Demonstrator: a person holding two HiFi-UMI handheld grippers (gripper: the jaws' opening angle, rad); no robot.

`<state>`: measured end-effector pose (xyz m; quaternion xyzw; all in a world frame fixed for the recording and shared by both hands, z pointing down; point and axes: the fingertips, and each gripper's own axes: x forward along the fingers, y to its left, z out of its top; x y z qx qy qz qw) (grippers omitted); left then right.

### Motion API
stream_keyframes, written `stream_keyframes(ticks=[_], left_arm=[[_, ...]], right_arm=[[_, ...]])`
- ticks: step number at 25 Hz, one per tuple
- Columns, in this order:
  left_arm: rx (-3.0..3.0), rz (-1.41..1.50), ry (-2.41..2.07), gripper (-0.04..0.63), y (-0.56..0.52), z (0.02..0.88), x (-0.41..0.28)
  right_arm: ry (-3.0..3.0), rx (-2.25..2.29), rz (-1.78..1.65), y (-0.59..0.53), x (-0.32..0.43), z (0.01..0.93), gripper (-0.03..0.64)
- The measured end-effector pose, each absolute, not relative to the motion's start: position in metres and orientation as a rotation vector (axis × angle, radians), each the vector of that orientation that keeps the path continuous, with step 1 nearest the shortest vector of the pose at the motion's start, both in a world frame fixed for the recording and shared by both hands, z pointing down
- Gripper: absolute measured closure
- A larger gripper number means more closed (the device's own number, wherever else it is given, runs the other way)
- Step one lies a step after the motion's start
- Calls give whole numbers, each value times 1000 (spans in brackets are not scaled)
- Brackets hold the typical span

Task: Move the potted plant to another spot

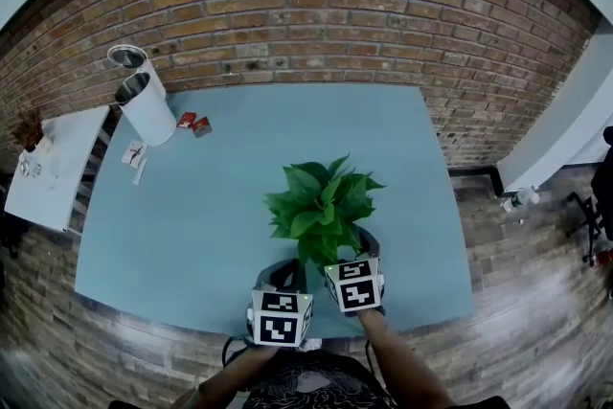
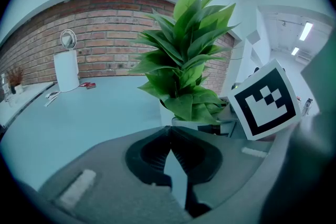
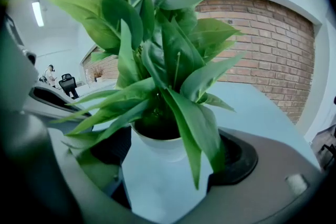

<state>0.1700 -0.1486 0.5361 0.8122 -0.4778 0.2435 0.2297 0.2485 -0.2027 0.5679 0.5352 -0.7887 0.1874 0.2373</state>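
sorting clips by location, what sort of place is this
Probably an office or studio room: a blue table set against a bare brick wall, with strip ceiling lights and an office chair in the open area beyond.

The left gripper [image 2: 169, 132] and right gripper [image 3: 168, 153] have smooth grey shells with small pale patches, and black ribbed jaws set in rounded black recesses. Each carries a white cube printed with black square markers, the left cube [image 1: 279, 317] and the right cube [image 1: 354, 284]. The person wears a dark patterned top [image 1: 305, 386].
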Motion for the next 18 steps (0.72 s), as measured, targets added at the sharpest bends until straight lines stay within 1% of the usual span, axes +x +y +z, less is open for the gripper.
stream_keyframes(ticks=[3,18], left_arm=[[2237,677,-1308,595,-143,537,164],[2333,674,-1219,595,-100,520,139]], right_arm=[[-2159,1493,532,-195,251,563,158],[-2144,1654,610,-134,228,539,338]])
